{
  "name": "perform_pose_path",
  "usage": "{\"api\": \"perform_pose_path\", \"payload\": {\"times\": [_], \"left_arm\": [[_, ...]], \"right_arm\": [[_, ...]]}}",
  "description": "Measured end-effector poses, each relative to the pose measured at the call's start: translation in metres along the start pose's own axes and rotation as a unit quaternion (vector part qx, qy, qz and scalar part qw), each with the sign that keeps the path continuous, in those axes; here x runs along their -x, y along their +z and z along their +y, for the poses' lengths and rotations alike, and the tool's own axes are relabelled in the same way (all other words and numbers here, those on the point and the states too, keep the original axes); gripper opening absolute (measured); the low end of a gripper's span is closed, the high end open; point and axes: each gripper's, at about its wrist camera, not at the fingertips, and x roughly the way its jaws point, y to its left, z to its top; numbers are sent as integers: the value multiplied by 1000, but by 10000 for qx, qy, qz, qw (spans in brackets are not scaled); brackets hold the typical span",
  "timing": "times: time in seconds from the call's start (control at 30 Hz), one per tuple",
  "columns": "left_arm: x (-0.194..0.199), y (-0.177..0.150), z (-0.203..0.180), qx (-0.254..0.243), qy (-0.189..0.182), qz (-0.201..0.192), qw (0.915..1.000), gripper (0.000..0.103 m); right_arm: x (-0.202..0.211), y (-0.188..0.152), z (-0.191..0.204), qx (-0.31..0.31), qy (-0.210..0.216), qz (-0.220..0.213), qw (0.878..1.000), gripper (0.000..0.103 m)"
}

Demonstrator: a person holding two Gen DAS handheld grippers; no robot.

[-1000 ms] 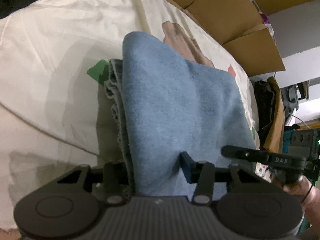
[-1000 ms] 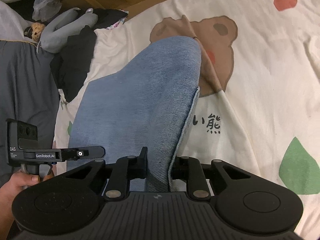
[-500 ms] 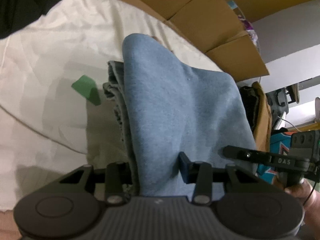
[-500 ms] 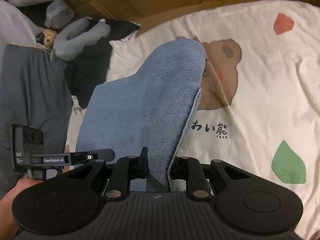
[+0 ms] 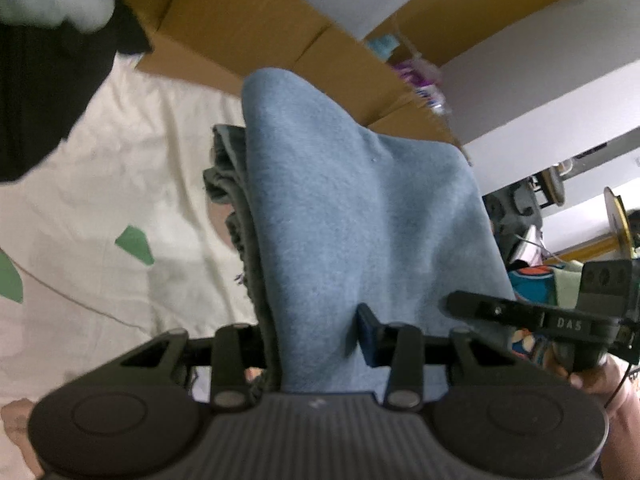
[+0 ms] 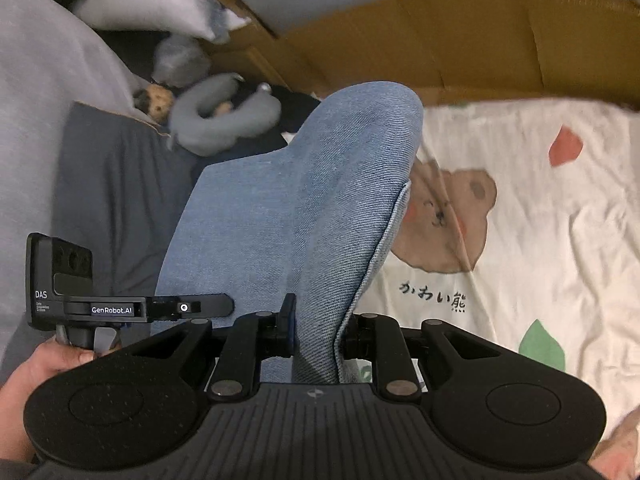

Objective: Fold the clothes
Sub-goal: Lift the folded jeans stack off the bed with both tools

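Left gripper [image 5: 312, 332] and right gripper [image 6: 318, 330], each clenched on the folded blue jeans [image 6: 296, 216] hanging mid-frame above the bear-print bed sheet [image 6: 540, 220]: keep both level, lower evenly, avoid slackening either grip.

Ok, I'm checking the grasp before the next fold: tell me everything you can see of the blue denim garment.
The blue denim garment looks like light, twill-woven jeans, folded over with stacked layers and a frayed greyish edge. It hangs off the cream bear-print bedsheet, draping forward from both grippers. The left gripper pinches a thick bunch, the right gripper a thinner edge. Its far end is a rounded fold.
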Motion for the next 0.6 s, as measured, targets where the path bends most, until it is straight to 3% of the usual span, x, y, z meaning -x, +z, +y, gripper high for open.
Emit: {"api": "perform_pose_path", "payload": {"times": [0.27,0.6], "left_arm": [[57,14,-71,-206,34,-273,9994,42],[77,41,-130,-665,-190,-342,9970,41]], "right_arm": [[81,22,46,195,72,-347,9992,18],[150,47,65,194,-96,-734,9971,18]]}}
